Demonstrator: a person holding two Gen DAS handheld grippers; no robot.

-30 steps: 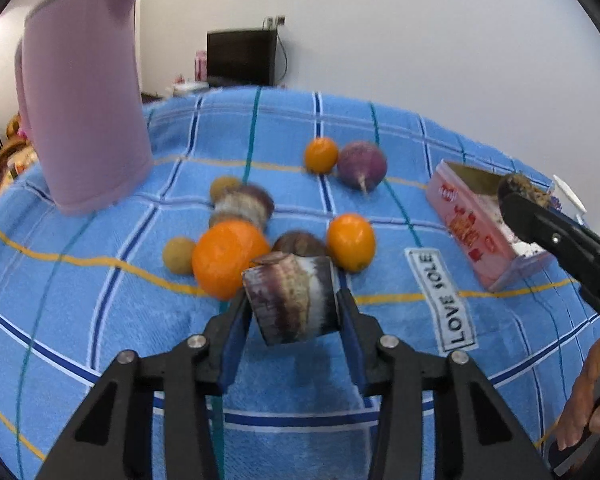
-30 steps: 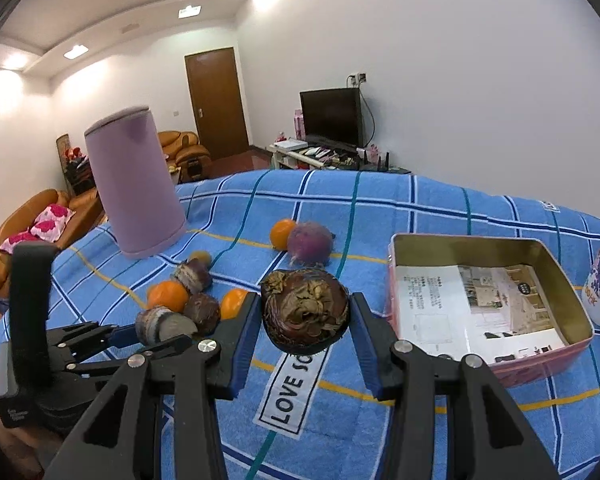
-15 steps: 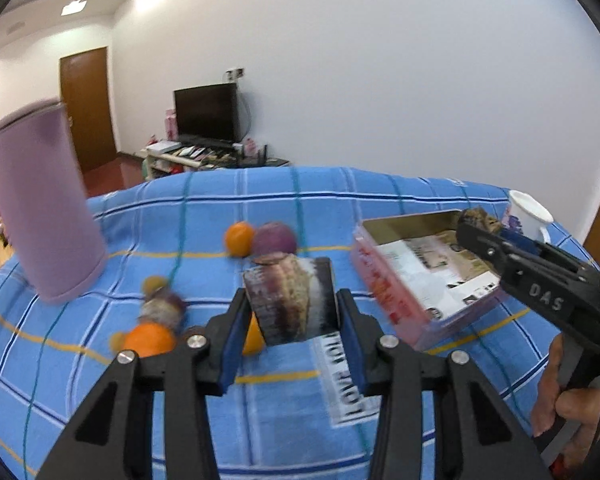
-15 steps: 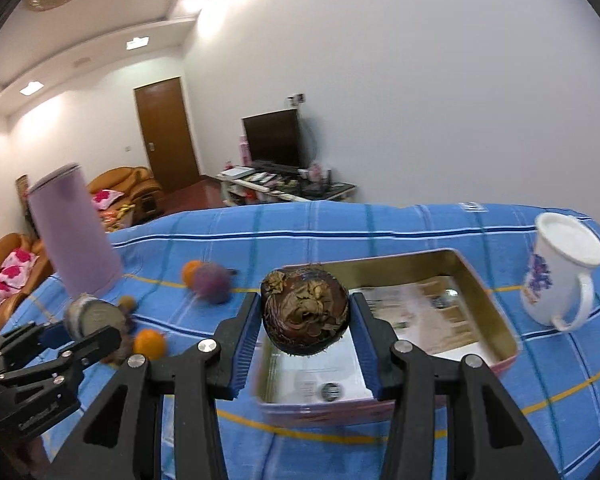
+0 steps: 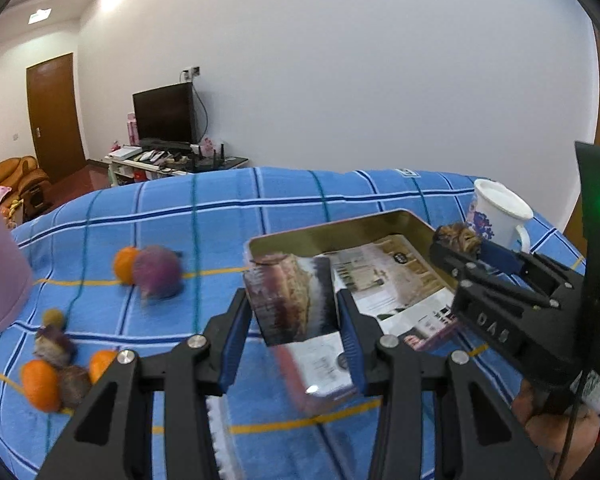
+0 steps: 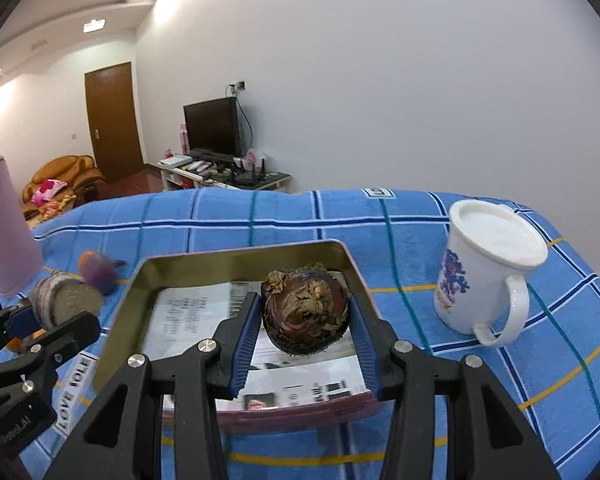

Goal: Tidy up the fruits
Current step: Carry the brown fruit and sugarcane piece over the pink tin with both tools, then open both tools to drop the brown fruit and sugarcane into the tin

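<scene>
The right gripper [image 6: 306, 316], clamped on a dark brown round fruit [image 6: 305, 314], was held above the gold-lined rectangular tin [image 6: 236, 264]. The left gripper [image 5: 293, 298], closed on a cut purple-brown chunk [image 5: 292, 296], was held over the tin's near corner. A white mug [image 6: 484, 272] stood just beside the tin; loose oranges [image 5: 40, 384] lay well apart on the blue checked cloth [image 5: 220, 216].
</scene>
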